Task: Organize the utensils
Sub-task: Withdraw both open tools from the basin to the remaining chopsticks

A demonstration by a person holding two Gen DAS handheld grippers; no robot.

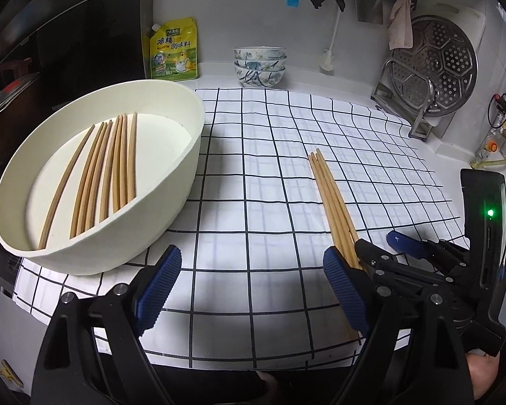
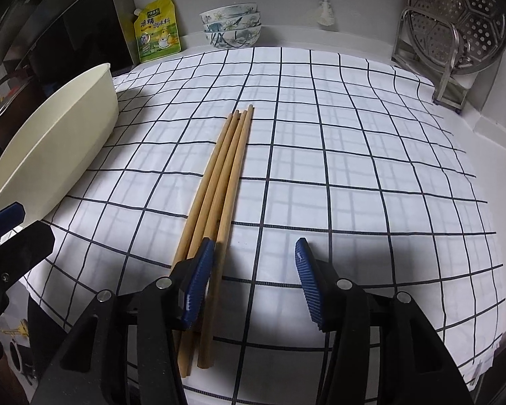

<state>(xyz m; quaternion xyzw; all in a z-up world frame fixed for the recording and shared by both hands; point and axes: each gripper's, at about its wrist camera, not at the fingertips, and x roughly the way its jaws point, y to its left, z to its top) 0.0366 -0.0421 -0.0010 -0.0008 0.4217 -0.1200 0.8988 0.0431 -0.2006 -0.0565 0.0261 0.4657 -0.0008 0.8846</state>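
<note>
We see four long, pale wooden chopsticks (image 2: 219, 195) lying side by side on the white cloth with a dark blue grid (image 2: 354, 168) that covers the tabletop, well apart from the wide cream oval plastic basin (image 1: 158, 209) where seven or so more wooden chopsticks (image 1: 101, 168) already rest. The right gripper (image 2: 254, 283) hangs over the near ends of the loose bundle with its blue ribbed fingers (image 2: 199, 287) parted and pinching nothing; its left finger sits over the bundle's right edge while the other stands over bare cloth. From this view we cannot tell whether that finger touches the wood.

The left gripper (image 1: 253, 287) hovers between basin and bundle, fingers spread wide and empty.

We judge the main risk to be a lopsided grasp: if the fingers close where they stand, they may straddle one stick only, or none, and shove the rest sideways. Round sticks could roll apart across the cloth. Coming down too low could snag the loose cloth and drag it, shifting the basin. A grip so near the ends would let the far tips droop and catch the basin's rim.
</note>
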